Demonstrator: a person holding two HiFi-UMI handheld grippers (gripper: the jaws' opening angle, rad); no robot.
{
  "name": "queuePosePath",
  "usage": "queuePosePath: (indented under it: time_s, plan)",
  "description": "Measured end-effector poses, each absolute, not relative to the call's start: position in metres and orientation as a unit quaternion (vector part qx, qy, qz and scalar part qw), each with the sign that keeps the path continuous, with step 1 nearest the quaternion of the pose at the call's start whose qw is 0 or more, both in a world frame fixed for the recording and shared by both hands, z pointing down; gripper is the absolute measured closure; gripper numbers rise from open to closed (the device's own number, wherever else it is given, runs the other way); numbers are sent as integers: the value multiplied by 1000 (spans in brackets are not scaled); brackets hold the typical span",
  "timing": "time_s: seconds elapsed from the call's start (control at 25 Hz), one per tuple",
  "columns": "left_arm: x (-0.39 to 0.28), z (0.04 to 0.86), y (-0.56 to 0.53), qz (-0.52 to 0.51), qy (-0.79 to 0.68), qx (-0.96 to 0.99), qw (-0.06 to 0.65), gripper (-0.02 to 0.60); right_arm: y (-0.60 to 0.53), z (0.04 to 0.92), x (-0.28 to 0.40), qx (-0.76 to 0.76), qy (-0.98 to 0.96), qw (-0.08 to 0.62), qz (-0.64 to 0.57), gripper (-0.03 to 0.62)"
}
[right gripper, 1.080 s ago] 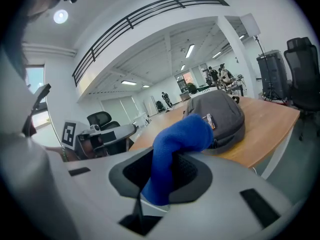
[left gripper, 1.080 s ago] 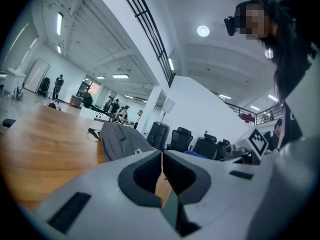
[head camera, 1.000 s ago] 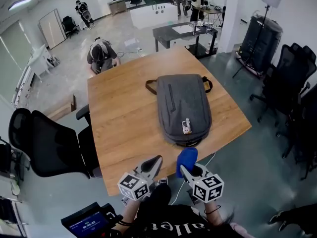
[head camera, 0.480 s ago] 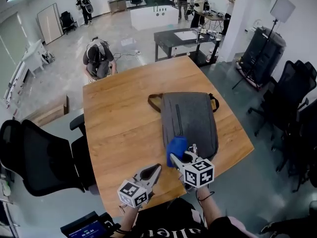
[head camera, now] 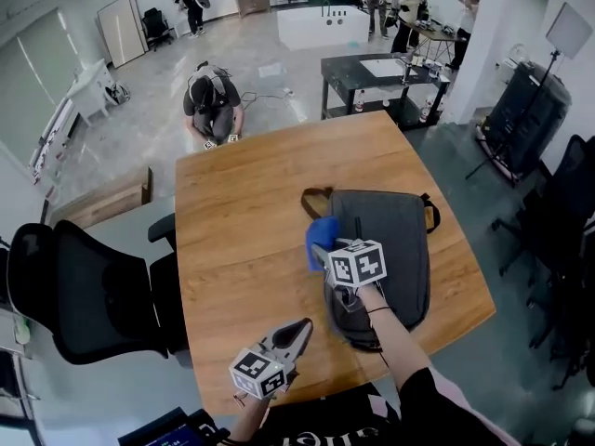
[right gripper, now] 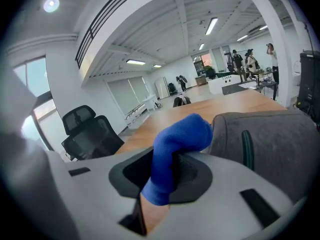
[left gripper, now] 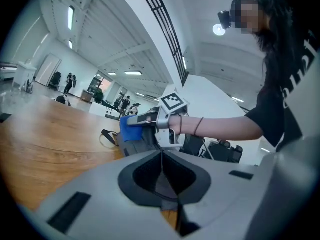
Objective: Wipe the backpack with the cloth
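Right tongs [right gripper: 165,176] were clamped on a folded blue cloth [right gripper: 179,140], the jaws drawn in tight on its lower part while a rounded bulge of fabric stood out past the tips. Left tongs [left gripper: 161,165] were closed with jaw meeting jaw and nothing between them, held low over the near edge of the worktop [head camera: 237,203] and aimed toward the bag, touching nothing. The grey backpack [head camera: 395,240] lay flat on the right half of the worktop, its handle loop at the far end, and the cloth sat at its far left edge, just beside that loop; whether the fabric was actually pressing on the bag could not be told from either view. The step in hand looked like the start of a wiping pass. To do it well, the bulge of cloth, not the hard jaw tips, should have met the fabric, pressed lightly and drawn in long strokes toward the near end, each overlapping the last. The bag was light and unanchored, so it probably would have slid under a hard push; the idle left tongs could have rested on its near end to steady it. Zip pulls and the strap were likely to snag the cloth, so an easy pace over them seemed wise.
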State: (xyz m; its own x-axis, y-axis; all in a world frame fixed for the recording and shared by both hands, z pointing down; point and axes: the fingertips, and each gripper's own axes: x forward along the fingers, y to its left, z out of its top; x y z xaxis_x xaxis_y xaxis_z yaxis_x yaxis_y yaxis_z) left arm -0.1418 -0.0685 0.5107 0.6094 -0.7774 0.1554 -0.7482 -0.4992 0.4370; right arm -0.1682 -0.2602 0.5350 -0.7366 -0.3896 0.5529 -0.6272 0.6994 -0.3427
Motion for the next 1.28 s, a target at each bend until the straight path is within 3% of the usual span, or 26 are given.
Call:
queuePosePath:
  time_s: [0.36,0.56,1.28]
  plan:
    - [-164,511,-102,-43,-508,826,240,572,-369,565,-214,298,-858,293,299,505]
    - [-177,515,-103,-38,-529,812,244,572,-393,583,-208,345,-805,283,391,505]
    - [-191,512,-74,-48,-500,831,240,572,-287,583,-176,366,-774,227,464,506]
